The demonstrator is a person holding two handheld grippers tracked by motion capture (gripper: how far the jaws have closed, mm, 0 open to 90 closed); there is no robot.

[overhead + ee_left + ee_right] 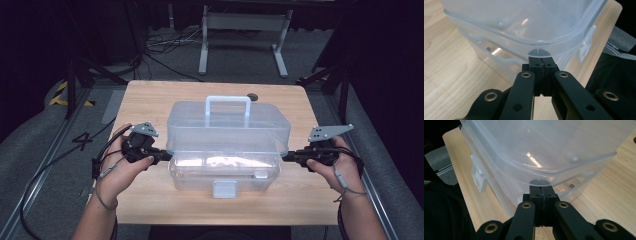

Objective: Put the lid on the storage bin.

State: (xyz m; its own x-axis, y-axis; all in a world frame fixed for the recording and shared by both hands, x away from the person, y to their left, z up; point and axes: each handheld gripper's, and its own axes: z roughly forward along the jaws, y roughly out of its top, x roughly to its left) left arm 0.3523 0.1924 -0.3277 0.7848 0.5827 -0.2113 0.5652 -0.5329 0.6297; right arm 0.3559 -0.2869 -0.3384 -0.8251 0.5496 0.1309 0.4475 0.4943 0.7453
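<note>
A clear plastic box stands mid-table; its lid [227, 122], with a handle [228, 102], sits raised above the base [225, 172]. My left gripper [169, 156] is shut, its tip under the lid's left rim. My right gripper [285, 156] is shut too, its tip under the right rim. In the left gripper view the closed jaws [541, 62] meet the lid's edge [524, 22] from below, with the base [496, 60] beneath. The right gripper view shows the same: closed jaws [541, 190] against the lid rim [536, 147]. Nothing is pinched between either pair.
The wooden table [150, 100] has a small dark hole [252, 96] behind the box. A front latch [224, 189] hangs from the base toward me. Beyond the table stand a white frame [245, 30] and loose cables [165, 45] on the grey floor.
</note>
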